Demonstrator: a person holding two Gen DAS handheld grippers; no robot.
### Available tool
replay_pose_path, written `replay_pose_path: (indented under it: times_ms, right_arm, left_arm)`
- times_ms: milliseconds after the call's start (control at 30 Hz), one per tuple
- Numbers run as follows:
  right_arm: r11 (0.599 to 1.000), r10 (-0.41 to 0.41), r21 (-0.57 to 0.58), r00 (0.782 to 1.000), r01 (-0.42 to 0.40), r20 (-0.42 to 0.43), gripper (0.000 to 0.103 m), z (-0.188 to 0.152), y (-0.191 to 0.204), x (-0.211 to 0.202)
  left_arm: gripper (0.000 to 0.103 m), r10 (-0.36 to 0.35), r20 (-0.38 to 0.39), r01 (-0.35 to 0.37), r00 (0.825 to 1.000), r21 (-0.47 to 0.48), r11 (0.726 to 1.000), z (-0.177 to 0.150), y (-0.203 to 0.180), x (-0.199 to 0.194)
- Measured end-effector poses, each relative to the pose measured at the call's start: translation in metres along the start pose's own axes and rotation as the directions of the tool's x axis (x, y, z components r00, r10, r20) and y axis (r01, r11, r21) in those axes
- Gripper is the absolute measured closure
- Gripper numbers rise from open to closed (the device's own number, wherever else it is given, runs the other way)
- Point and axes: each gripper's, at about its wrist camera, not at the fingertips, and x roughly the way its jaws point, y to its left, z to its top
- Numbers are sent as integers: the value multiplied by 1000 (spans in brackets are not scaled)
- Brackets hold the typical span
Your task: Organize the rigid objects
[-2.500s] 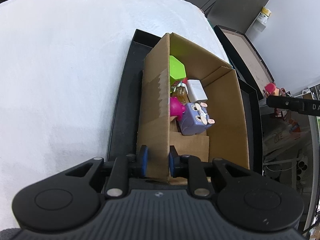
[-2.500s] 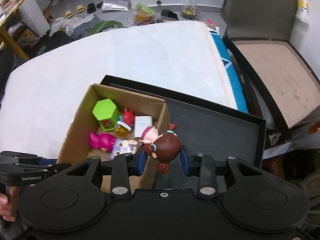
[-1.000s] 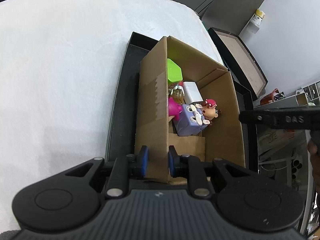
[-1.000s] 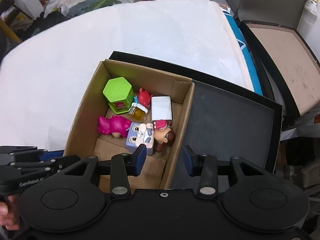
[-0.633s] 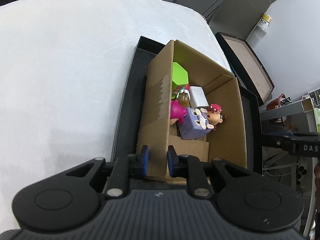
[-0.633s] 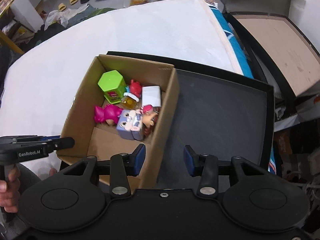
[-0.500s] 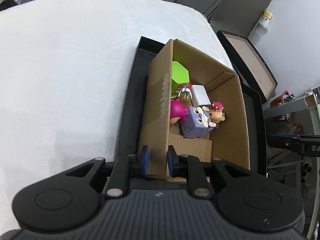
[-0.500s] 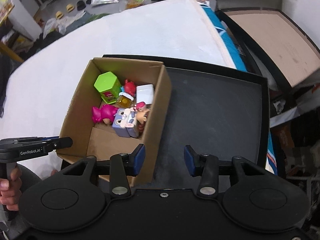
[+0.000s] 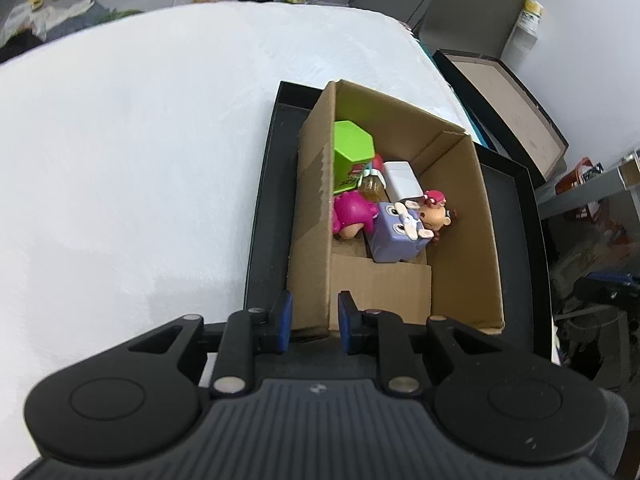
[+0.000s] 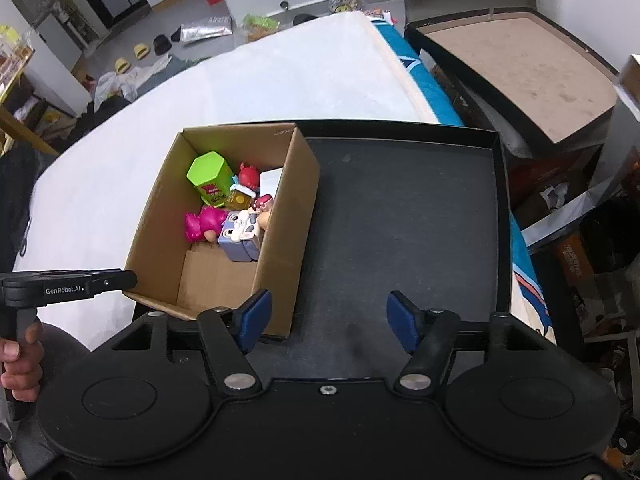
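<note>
A cardboard box [image 9: 460, 216] [image 10: 292, 216] stands on a black tray [image 10: 404, 208]. Inside lie a green hexagonal container [image 9: 352, 148] [image 10: 208, 176], a pink toy [image 9: 352, 214] [image 10: 202, 224], a purple block figure [image 9: 396, 232] [image 10: 238, 236], a brown-haired doll [image 9: 434, 214] [image 10: 262, 206], a white box [image 9: 400, 180] and a small jar [image 10: 239, 197]. My left gripper [image 9: 313, 322] is shut on the box's near-left wall. My right gripper [image 10: 328, 316] is open and empty, over the tray beside the box's near-right corner.
The tray [image 9: 264, 216] lies on a white bed [image 9: 132, 152] [image 10: 280, 84]. An open dark case with a brown lining [image 10: 516, 60] stands to the right. Clutter lies on the floor beyond the bed and at the right edge.
My right gripper let the doll fall into the box, drew back to the right over the tray, and opened wider. My left gripper kept its hold on the box wall.
</note>
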Motion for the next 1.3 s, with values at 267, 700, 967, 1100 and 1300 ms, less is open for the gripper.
replay_pose_path:
  times_ms: [267,700,967,1100,1300]
  right_arm:
    - [998,11,58,998,-15,70,23,-12,-13,-19]
    - [992,-8,125,980,-17,199,0,-39,-10,-62]
    - [987,-2,155,964,-41,265,0,-57,-1,-87]
    - [984,18,163,954,-69,298,0,-67,5,-100]
    - [985,4,164,943,-62,333,0,-84,13,-112]
  left_arm:
    - [80,50,-11,-49,999,17,999,-3,-15,-17]
    - [56,31,86,-38,996,83,996,-14,-51,-83]
    - [32,-29,151,15,988,95,995,-23,-61,-119]
    - [16,-32,178,13,983,109,994,-34,-65,-136]
    - [6,-33,234,3,972,127,992,-52,-68,-161]
